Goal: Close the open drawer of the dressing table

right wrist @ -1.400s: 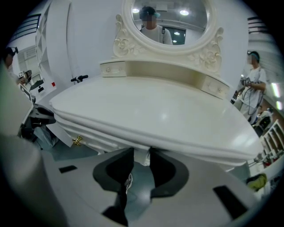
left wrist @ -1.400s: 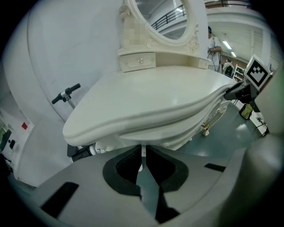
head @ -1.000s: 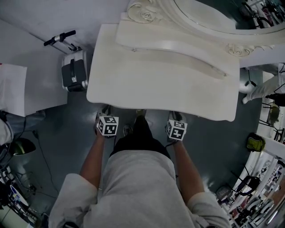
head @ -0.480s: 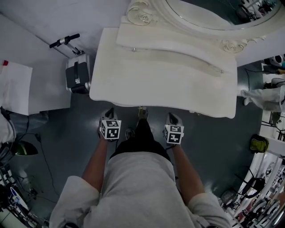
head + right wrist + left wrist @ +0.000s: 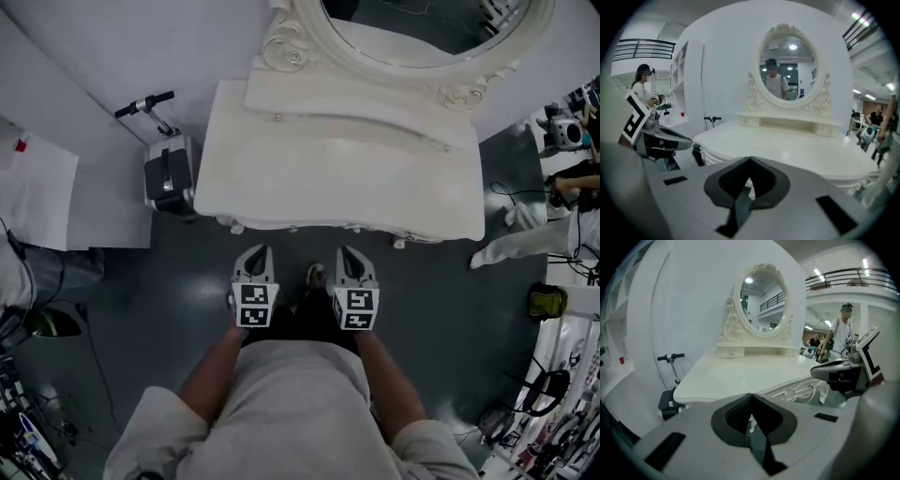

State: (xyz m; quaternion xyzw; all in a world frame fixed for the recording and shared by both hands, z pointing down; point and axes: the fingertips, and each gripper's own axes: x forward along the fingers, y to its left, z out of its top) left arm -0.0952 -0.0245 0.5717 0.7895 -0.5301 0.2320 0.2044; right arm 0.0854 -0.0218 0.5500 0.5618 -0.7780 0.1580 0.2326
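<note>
A moment ago both claws were tucked in low at the front edge of the desk point(image 5: 328, 178), partly under its top. Now they have come back toward the person and are higher up. The left claw point(image 5: 256, 251) and the right claw point(image 5: 348, 251) sit side by side over the dark floor point(image 5: 141, 281). A strip of floor shows between their tips and the desk, so they are not touching it. The left claw is closed with its two jaws pressed together, and nothing is between them. The right claw is closed too, and it is empty as well. Each claw's own view looks over the closed jaws at the white desk top and the round mirror point(image 5: 412, 28) behind it. From above, nothing pokes out from the front of the desk. The edge looks even all the way along. From the left claw's view, the carved front point(image 5: 794, 391) under the desk top also looks flat. So the drawer seems to be pushed all the way inside the desk, though its own edges are too small to pick out. This most likely means the pushing is over and the job is done, or very nearly done. The person seems to be stepping back with both claws free. If the drawer is still open a tiny bit, these pictures cannot show it. A folded scooter point(image 5: 167, 173) stands by the left side of the desk, well away from both claws.
</note>
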